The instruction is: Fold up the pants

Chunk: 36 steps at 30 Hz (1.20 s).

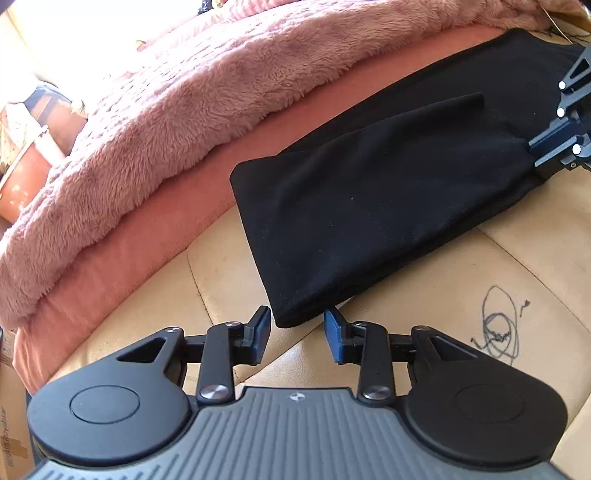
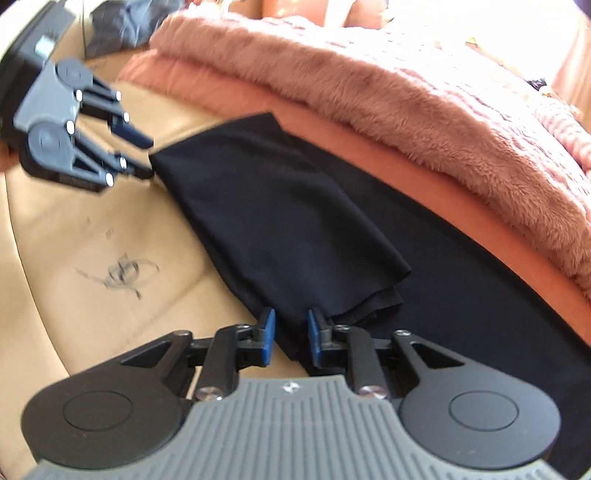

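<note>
The black pants lie folded over on a tan leather cushion, one end doubled back on itself. My left gripper is open, its blue pads just at the near corner of the folded end, not closed on it. My right gripper is open with a ridge of the black fabric between its blue pads. The left gripper also shows in the right wrist view at the pants' far corner. The right gripper also shows in the left wrist view at the pants' far end.
A fluffy pink blanket lies over an orange-pink sheet along the far side of the pants. A black scribble marks the cushion. Dark cloth and clutter sit at the far corner.
</note>
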Tool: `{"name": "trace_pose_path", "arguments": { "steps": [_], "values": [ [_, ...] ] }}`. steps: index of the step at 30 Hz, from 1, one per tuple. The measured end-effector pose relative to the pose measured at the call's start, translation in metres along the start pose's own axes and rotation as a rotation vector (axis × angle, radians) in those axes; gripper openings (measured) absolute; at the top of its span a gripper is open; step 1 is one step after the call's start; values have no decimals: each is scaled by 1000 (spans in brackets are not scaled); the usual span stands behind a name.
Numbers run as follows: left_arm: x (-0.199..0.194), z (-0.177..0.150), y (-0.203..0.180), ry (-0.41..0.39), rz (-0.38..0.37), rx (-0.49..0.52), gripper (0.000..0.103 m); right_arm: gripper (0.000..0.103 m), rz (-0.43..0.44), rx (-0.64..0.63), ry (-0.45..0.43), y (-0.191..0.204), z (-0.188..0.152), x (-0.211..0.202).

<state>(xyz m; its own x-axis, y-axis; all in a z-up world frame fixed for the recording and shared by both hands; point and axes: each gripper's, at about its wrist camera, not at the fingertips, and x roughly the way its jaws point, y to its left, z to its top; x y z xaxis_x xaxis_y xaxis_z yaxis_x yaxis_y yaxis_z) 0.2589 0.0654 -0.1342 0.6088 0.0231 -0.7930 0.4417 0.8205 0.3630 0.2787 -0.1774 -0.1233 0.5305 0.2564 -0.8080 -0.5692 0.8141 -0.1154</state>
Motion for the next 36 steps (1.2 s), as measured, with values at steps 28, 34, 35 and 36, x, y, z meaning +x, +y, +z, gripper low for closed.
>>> {"name": "trace_pose_path", "arguments": {
  "steps": [28,34,35,36],
  "values": [
    [15,16,11,-15,-125,-386,32,36,236,914,-67,-103,-39,-7],
    [10,11,9,46,-156,-321,32,35,339,1168,-77,-124,-60,20],
    [10,8,9,59,-169,-310,32,35,351,1186,-82,-126,-60,23],
    [10,4,9,76,-171,-297,32,32,356,1202,-85,-126,-61,25]
  ]
}}
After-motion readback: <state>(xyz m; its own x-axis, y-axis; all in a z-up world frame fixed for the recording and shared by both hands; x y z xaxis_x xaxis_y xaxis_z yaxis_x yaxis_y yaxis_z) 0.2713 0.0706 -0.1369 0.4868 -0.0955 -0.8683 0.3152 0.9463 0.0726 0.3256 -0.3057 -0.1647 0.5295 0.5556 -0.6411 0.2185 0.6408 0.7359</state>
